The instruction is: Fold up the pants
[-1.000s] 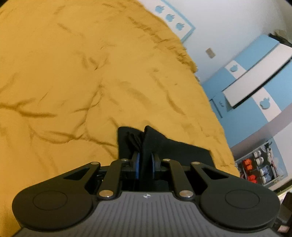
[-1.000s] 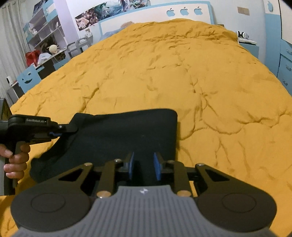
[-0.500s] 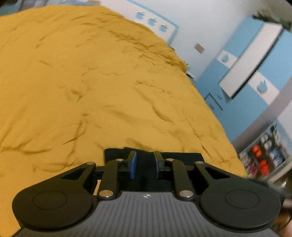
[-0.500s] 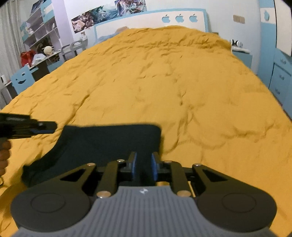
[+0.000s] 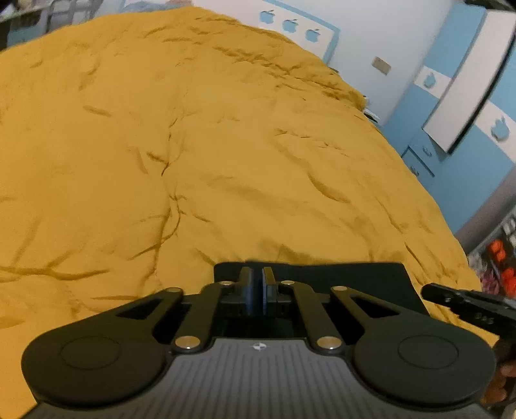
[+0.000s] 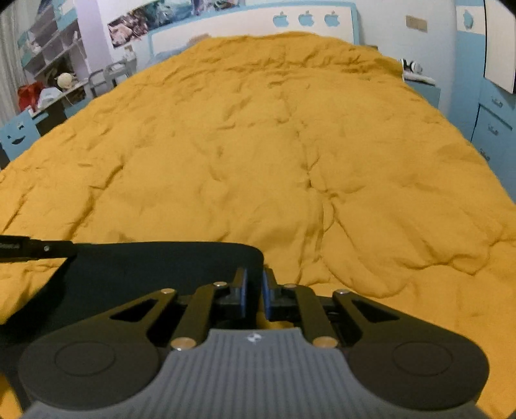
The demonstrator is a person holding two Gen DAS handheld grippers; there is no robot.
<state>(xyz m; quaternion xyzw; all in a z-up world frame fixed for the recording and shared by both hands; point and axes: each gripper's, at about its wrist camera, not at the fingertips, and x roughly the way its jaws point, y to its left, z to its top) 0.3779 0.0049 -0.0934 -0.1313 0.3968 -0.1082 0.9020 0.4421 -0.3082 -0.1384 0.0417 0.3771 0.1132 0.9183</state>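
Note:
The black pants [image 6: 154, 267] hang as a taut flat panel between my two grippers, low over the near end of the mustard-yellow bed cover [image 6: 258, 145]. My left gripper [image 5: 257, 274] is shut on the left top corner of the pants [image 5: 338, 277]. My right gripper [image 6: 253, 278] is shut on the right top corner. The left gripper's tip [image 6: 48, 248] shows at the left of the right wrist view, and the right gripper's tip [image 5: 451, 298] at the right of the left wrist view.
The wrinkled yellow cover [image 5: 193, 145] fills the bed up to a white headboard with blue apple shapes [image 6: 306, 19]. Blue and white cabinets [image 5: 467, 112] stand along the right side. A cluttered desk and shelves [image 6: 48, 87] stand at the left.
Both grippers have lifted and drawn back toward the near end of the bed, pulling the pants into a straight taut edge. The left gripper view has swung to face the headboard.

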